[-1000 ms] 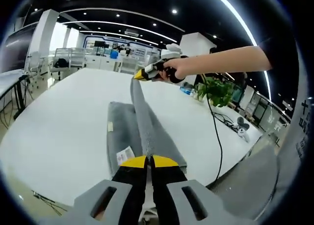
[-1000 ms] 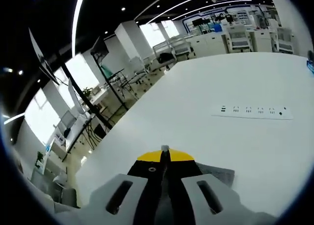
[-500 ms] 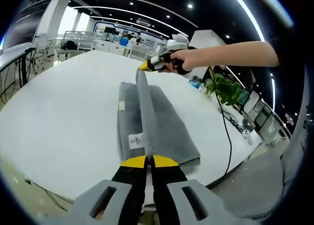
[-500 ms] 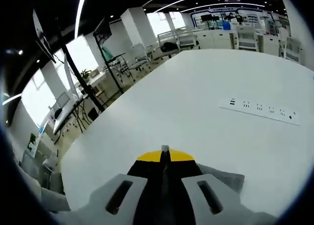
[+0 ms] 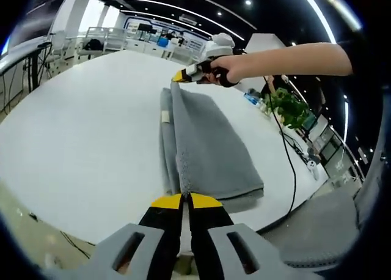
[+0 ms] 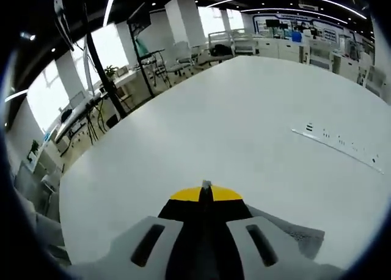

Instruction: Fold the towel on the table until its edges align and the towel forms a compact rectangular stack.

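Left gripper (image 5: pixel 185 199), jaws clenched on near corner of grey towel (image 5: pixel 208 147), holds the fabric just ahead of its tips; towel runs away across white table (image 5: pixel 73 139) to right gripper (image 5: pixel 181 77), held in a person's hand (image 5: pixel 221 69) at the far corner. In right gripper view, right gripper (image 6: pixel 206 193) is pinched on towel (image 6: pixel 299 237), w/ a power strip (image 6: pixel 339 142) well ahead to the right.
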`<state>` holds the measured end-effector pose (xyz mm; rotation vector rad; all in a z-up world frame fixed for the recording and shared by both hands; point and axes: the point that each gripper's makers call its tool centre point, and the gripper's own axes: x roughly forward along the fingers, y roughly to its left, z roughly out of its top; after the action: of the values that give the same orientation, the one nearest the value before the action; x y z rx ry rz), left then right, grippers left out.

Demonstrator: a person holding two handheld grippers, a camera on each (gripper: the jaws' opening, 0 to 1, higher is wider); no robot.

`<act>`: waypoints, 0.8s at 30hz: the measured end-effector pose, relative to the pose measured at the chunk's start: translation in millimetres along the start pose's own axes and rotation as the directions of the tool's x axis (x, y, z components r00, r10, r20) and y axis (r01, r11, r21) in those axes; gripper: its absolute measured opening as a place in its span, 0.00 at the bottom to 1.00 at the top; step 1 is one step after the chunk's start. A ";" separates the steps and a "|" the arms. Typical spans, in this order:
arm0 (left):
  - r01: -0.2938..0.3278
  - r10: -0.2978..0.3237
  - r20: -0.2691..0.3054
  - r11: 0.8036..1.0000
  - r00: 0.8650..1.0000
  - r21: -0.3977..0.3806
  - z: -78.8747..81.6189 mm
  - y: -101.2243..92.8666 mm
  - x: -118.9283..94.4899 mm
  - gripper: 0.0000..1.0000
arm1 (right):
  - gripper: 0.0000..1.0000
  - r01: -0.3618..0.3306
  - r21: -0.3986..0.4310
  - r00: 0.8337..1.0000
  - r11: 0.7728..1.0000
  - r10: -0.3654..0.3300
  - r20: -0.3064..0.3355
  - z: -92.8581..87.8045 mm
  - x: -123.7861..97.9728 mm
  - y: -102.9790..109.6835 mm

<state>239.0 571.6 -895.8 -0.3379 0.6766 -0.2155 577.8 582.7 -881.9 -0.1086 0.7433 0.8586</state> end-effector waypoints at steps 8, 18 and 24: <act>0.036 -0.037 0.070 0.999 0.997 0.005 22.6 -10.7 -6.8 0.27 | 0.17 -0.022 -0.058 0.999 0.998 0.024 0.026 3.4 -0.6 0.5; 0.027 -0.030 0.075 0.999 0.997 0.042 51.7 -1.8 17.7 0.36 | 0.36 0.008 -0.098 0.999 0.995 -0.004 0.041 -1.3 -26.4 -17.5; 0.033 -0.041 0.063 0.992 0.997 0.121 72.9 8.9 34.9 0.49 | 0.42 0.035 -0.086 0.999 0.996 -0.033 0.030 -14.4 -48.6 -40.4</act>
<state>313.3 586.3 -866.0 -0.2415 0.5905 -0.2778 578.5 519.0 -869.9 -0.1849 0.6761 0.8580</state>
